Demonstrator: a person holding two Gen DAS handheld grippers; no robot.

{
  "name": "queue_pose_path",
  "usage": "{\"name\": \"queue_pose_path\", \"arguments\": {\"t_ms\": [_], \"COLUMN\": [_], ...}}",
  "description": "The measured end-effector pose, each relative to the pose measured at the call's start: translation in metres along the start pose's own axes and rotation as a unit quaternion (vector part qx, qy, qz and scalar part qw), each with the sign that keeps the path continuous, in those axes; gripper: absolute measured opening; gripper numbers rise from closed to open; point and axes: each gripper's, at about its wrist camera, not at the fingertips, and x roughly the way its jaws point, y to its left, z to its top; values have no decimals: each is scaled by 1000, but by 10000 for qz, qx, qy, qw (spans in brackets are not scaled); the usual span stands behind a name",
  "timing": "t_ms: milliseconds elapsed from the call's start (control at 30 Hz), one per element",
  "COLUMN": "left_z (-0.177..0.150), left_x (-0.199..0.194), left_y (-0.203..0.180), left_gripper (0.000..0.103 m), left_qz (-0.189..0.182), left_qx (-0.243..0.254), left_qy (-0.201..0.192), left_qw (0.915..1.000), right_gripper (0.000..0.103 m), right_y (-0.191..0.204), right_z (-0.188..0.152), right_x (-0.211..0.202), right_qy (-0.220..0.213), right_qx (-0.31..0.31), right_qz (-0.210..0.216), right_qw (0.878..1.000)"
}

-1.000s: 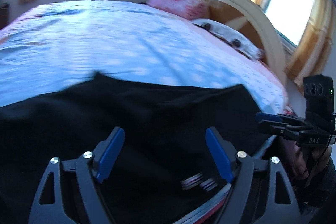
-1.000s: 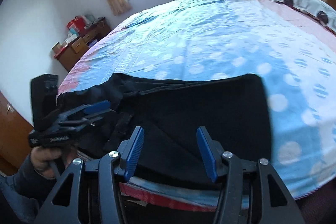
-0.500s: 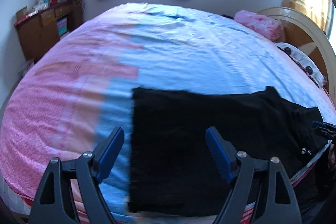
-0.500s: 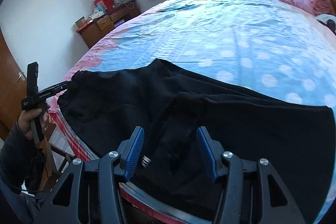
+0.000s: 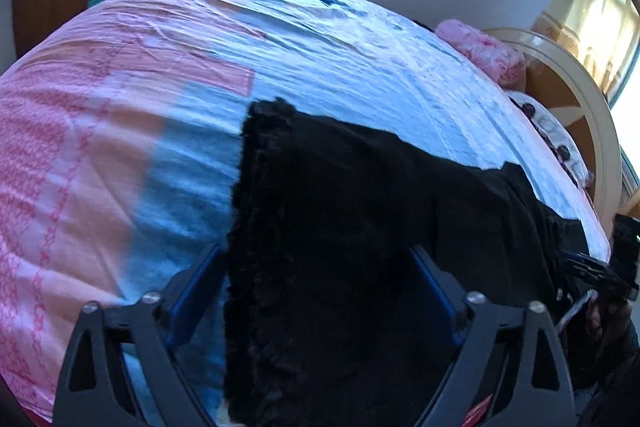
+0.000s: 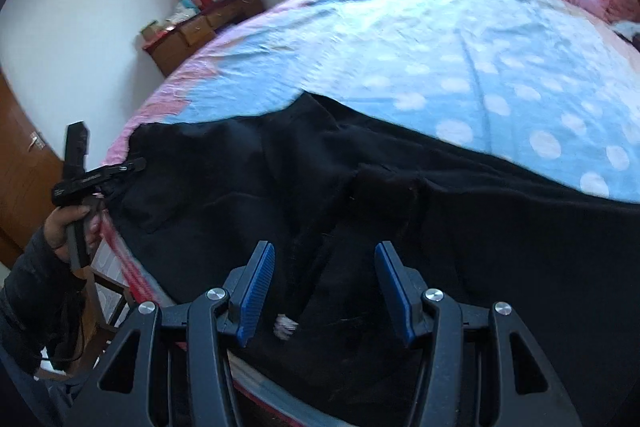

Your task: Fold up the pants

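Observation:
Black pants (image 5: 340, 227) lie flat along the near edge of the bed, also in the right wrist view (image 6: 360, 195). My left gripper (image 5: 316, 287) is open, its jaws straddling the frayed leg cuffs, fabric lying between them. It also shows in the right wrist view (image 6: 138, 163) at the cuff end by the bed edge. My right gripper (image 6: 324, 287) is open above the waist end, near a white label (image 6: 286, 325). It shows in the left wrist view (image 5: 580, 263) at the far right.
The bed has a blue dotted sheet (image 6: 460, 39) with pink at the foot (image 5: 80, 147). A pink pillow (image 5: 480, 55) and a cream headboard (image 5: 568, 99) are at the right. A wooden dresser (image 6: 200, 31) stands by the wall.
My left gripper has moved down and forward onto the cuff end, so the pants now fill the space between its jaws. The right view shifted slightly closer over the waist.

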Motion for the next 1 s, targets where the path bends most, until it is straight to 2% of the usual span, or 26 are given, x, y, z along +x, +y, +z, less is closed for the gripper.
{"name": "queue_pose_path", "arguments": {"t_ms": [100, 167, 200, 233, 267, 400, 467, 600, 700, 800, 1000], "left_z": [1, 1, 1, 1, 1, -2, -1, -1, -1, 2, 19], "left_x": [2, -1, -4, -7, -8, -10, -14, -41, -62, -77, -82], "left_y": [-6, -6, -4, -3, -2, -5, -4, -16, -33, -55, -126], "left_gripper": [95, 79, 72, 52, 46, 38, 27, 21, 20, 19, 19], "left_qz": [113, 246, 151, -53, -165, -156, -208, -556, -964, -1312, -1730], "left_qx": [271, 344, 323, 267, 188, 202, 73, -88, -130, -143, 260], "left_qy": [103, 111, 90, 81, 88, -1, -71, -481, -737, -838, -840], "left_qw": [9995, 9990, 9993, 9996, 9996, 9997, 9997, 9973, 9925, 9877, 9810], "right_gripper": [55, 55, 55, 55, 55, 55, 55, 55, 55, 55, 55], "right_y": [-7, -4, -3, -3, -3, -4, -5, -5, -8, -13, -34], "right_z": [-1, -2, -2, -3, -4, -5, -5, -5, -6, -5, -5], "right_x": [3, 2, 2, 2, 1, 2, 2, -4, -10, -20, -52], "right_qy": [-18, -35, -46, -53, -67, -119, -135, -183, -304, -486, -976], "right_qx": [194, 140, 129, 130, 136, 196, 204, 215, 304, 410, 807], "right_qz": [88, 42, 28, 24, 25, 52, 58, 104, 135, 139, -37], "right_qw": [9998, 9999, 9999, 9999, 9999, 9997, 9997, 9995, 9990, 9979, 9919]}}
